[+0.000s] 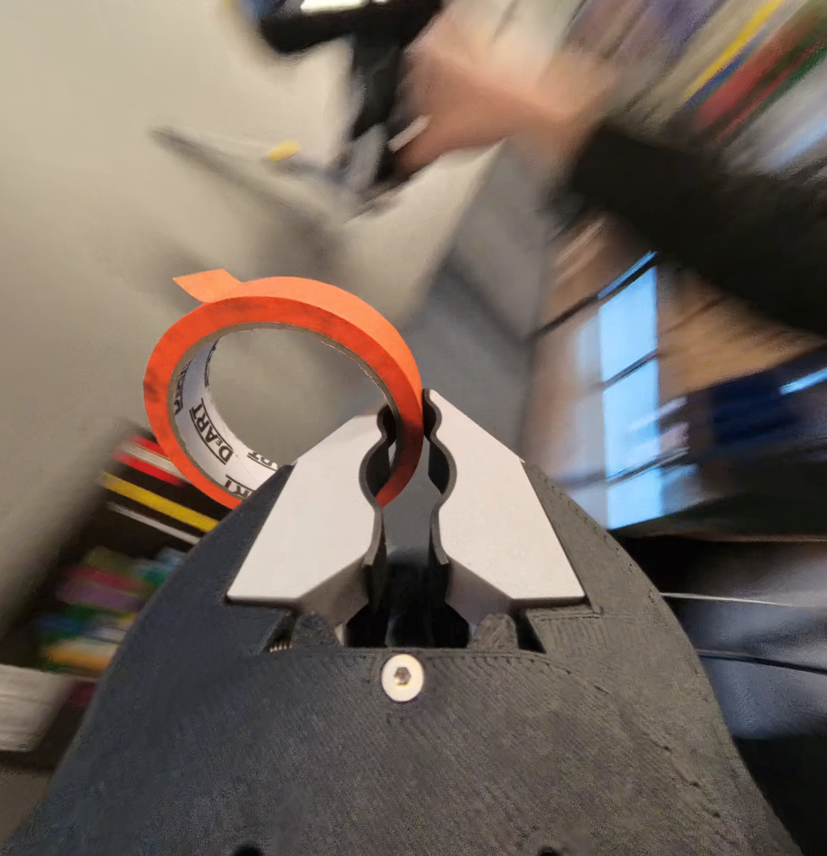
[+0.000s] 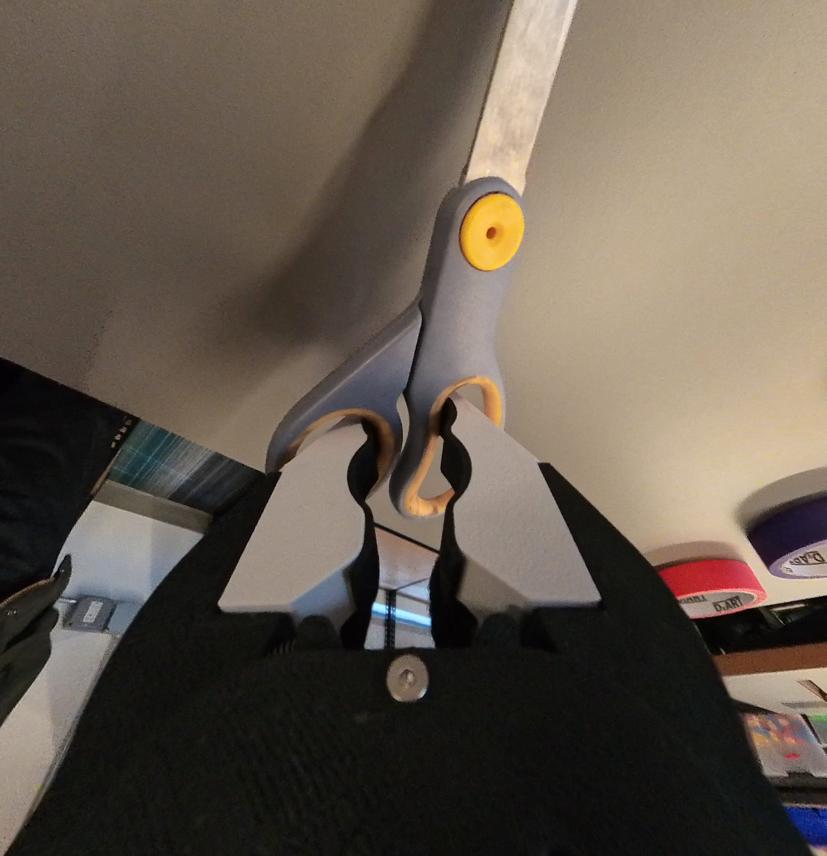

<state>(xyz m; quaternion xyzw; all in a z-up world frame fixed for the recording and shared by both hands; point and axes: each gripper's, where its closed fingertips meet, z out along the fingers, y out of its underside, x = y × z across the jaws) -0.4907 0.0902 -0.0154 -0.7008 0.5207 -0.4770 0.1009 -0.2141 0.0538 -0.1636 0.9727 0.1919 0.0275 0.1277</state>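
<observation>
Scissors point(image 2: 462, 315) blade tips beyond the top edge; motion-blurred hand point(image 1: 490, 92) and bookshelves point(image 1: 124, 556).

Soft indoor light, heavy motion blur

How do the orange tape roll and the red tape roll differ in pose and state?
The orange tape roll stands on edge, pinched in the left gripper; the red tape roll lies flat on the table, untouched. Orange shows a loose end; red shows none. Both have white printed cores.
</observation>
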